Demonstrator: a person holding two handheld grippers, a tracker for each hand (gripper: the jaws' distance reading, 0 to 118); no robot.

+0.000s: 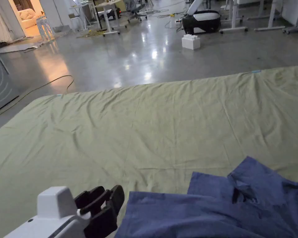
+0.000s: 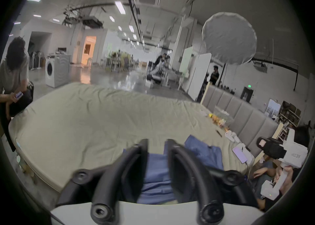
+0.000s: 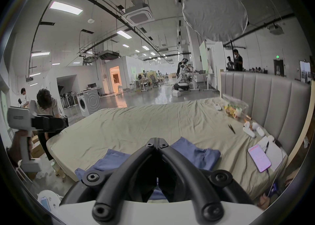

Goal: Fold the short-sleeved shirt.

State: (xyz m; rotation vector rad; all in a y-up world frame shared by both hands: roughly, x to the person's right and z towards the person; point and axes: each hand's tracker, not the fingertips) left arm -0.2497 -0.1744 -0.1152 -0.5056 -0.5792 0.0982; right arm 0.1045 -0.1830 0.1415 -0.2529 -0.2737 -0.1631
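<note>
Jaws first. Left gripper (image 2: 157, 144): parted, gripping nothing, blue cloth visible through the gap. Right gripper (image 3: 157, 141): tips clenched together, no cloth seen between them. Shirt (image 1: 207, 210): lay crumpled and unfolded just ahead of and below both pairs of jaws, at the near edge of the bed (image 1: 139, 124), long axis roughly left to right along that edge. In the head view, left gripper just beside the shirt's left border, so judged the nearer for a first grasp. Beyond: wrinkled pale green sheet, bare across the middle and far side. To the right: padded headboard (image 3: 264, 101), with a phone (image 3: 259, 158) and small items near it. Farther off: polished floor (image 1: 129, 55), washing machine (image 3: 88, 102), desks, other people.
</note>
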